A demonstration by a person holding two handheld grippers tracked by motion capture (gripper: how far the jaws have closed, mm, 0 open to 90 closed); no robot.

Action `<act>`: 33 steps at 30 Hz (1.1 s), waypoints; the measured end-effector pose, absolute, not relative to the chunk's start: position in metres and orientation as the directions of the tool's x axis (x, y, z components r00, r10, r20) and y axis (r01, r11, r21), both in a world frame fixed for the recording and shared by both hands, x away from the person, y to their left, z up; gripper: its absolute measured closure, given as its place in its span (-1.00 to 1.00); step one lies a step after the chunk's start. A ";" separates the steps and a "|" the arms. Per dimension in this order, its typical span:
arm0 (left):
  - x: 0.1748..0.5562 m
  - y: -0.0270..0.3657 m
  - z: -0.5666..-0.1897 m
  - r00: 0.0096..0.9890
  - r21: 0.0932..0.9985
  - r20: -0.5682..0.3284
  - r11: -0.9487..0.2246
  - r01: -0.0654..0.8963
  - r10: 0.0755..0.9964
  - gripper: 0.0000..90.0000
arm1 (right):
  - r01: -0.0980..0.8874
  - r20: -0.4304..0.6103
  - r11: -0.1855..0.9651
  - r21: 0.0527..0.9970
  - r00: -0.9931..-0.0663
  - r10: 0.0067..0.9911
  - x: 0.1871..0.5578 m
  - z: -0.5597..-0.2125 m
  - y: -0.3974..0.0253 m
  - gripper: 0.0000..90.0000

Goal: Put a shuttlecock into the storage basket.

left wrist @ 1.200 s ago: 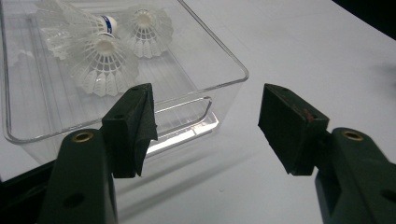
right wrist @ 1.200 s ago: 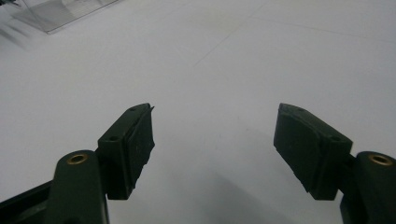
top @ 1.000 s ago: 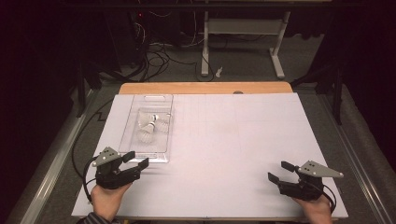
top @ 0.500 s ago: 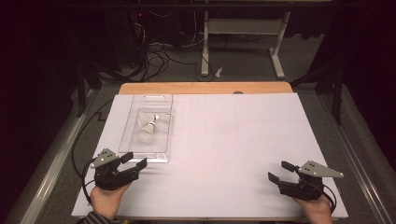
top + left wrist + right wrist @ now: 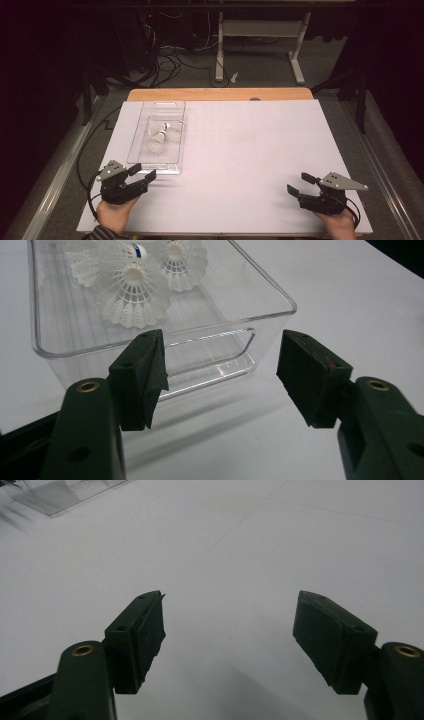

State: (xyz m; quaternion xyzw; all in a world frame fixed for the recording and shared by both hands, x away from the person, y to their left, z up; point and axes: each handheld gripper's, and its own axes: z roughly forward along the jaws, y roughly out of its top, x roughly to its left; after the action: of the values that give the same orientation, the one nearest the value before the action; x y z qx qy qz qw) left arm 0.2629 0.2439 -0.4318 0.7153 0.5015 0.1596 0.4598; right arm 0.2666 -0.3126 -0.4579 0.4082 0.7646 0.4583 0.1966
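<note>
A clear plastic bin (image 5: 171, 107) lies on the left half of the white table and holds white shuttlecocks (image 5: 161, 136). In the left gripper view the bin's near wall (image 5: 210, 347) stands just beyond the jaws, with shuttlecocks (image 5: 131, 292) inside. My left gripper (image 5: 142, 173) rests at the table's front left, just short of the bin, open and empty. My right gripper (image 5: 300, 183) sits at the front right, open, with bare table between its jaws (image 5: 230, 630).
The white sheet (image 5: 250, 150) covers the table, with a wooden strip (image 5: 220, 94) at its far edge. Beyond it are a dark floor with cables (image 5: 170, 55) and a white stand's legs (image 5: 260, 50). A corner of the bin (image 5: 60, 492) shows at the top left of the right gripper view.
My left gripper has shifted slightly back toward the front edge. The right gripper has stayed where it was.
</note>
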 end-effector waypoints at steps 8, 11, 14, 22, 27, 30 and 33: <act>0.264 0.245 -0.436 0.435 0.815 -0.231 -0.071 0.574 0.870 -0.18 | 0.444 0.073 0.247 0.861 -0.590 0.804 0.266 -0.458 -0.312 -0.35; 0.265 0.245 -0.437 0.433 0.815 -0.229 -0.072 0.576 0.872 -0.18 | 0.442 0.073 0.247 0.862 -0.590 0.804 0.266 -0.458 -0.313 -0.35; 0.265 0.245 -0.438 0.425 0.813 -0.228 -0.069 0.578 0.876 -0.18 | 0.441 0.071 0.248 0.862 -0.591 0.804 0.266 -0.458 -0.312 -0.35; 0.266 0.246 -0.440 0.417 0.810 -0.230 -0.065 0.583 0.879 -0.18 | 0.443 0.073 0.247 0.862 -0.590 0.804 0.266 -0.458 -0.312 -0.35; 0.268 0.246 -0.443 0.410 0.798 -0.238 -0.064 0.599 0.880 -0.18 | 0.442 0.073 0.247 0.862 -0.591 0.804 0.266 -0.458 -0.312 -0.35; 0.270 0.246 -0.445 0.409 0.789 -0.243 -0.067 0.611 0.880 -0.18 | 0.441 0.071 0.249 0.862 -0.592 0.803 0.266 -0.458 -0.312 -0.35; 0.270 0.245 -0.445 0.411 0.788 -0.243 -0.068 0.612 0.879 -0.18 | 0.441 0.072 0.248 0.862 -0.591 0.803 0.266 -0.458 -0.312 -0.35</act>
State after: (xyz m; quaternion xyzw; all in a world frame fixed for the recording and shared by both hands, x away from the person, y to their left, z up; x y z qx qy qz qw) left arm 0.2695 0.2453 -0.4452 0.7150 0.5211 0.1515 0.4408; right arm 0.2664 -0.3122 -0.4576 0.4068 0.7649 0.4589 0.1973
